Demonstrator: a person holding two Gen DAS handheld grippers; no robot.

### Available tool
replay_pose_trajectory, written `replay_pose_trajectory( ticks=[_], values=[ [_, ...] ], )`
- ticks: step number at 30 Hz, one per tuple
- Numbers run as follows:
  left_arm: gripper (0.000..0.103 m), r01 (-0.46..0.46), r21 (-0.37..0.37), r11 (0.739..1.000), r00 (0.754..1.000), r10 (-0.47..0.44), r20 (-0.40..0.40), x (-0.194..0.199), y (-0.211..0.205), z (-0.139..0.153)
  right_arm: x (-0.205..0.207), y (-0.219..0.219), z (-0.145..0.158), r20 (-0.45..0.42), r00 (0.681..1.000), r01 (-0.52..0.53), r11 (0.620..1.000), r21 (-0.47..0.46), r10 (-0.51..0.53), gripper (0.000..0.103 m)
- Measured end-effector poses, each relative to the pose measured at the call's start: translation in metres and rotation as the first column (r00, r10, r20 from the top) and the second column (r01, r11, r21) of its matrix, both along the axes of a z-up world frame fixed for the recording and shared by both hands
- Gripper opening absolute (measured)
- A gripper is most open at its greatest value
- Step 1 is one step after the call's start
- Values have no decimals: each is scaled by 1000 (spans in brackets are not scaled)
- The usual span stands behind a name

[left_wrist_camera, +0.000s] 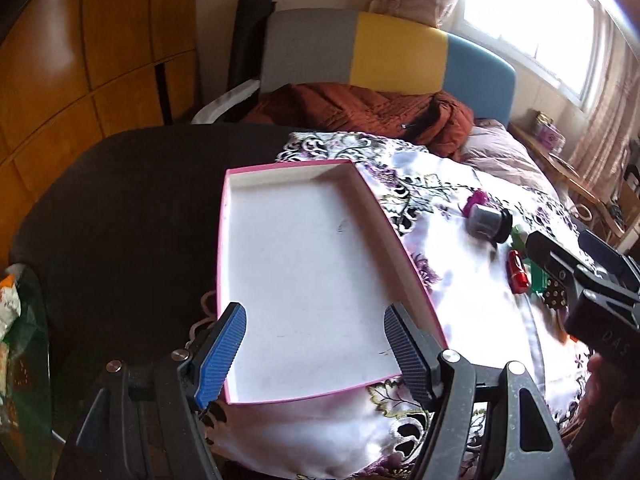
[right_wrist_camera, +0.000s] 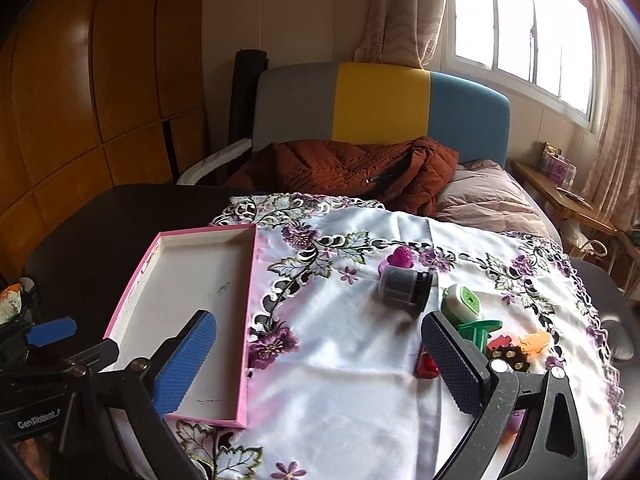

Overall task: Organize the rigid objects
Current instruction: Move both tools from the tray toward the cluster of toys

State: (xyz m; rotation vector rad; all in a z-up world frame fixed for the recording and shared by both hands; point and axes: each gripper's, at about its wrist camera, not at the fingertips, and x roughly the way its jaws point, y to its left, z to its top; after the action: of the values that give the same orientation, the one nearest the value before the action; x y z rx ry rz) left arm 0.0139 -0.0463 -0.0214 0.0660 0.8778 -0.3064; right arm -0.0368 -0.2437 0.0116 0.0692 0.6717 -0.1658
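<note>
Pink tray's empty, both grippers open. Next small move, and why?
Probably ease the right gripper forward and down onto the grey cylinder. It lies on its side on the floral cloth, nearest the pink tray, with clear space around it. The tray holds nothing, and neither the right nor the left gripper carries anything.

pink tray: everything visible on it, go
The pink tray is a shallow rectangular box, seemingly cardboard: pink outer walls and rim, white inside, with a few faint dark scuffs on the floor. It is empty and lies flat, open side up, straddling the edge of the floral tablecloth and the dark table, left of the small items. Nothing grips it; the left tongs hover open at its near end.
</note>
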Motion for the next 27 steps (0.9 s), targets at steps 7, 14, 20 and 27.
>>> replay_pose_trajectory(
  ticks=[7, 14, 20, 27],
  values=[
    [86, 126, -30, 992, 992, -125, 19, -3, -26, 9, -15, -73, -6, -47, 989, 142, 989, 38, -141, 103],
    [92, 212, 6, 977, 975, -212, 71, -6, -63, 19, -23, -141, -7, -75, 959, 274, 962, 21, -272, 103],
    [95, 270, 52, 962, 955, -274, 115, -9, -89, 21, -26, -188, -17, -62, 936, 349, 937, 17, -347, 103],
    [102, 299, 95, 950, 945, -308, 108, -10, -111, 12, -38, -231, -32, -72, 895, 446, 878, 176, -441, 103]
  ],
)
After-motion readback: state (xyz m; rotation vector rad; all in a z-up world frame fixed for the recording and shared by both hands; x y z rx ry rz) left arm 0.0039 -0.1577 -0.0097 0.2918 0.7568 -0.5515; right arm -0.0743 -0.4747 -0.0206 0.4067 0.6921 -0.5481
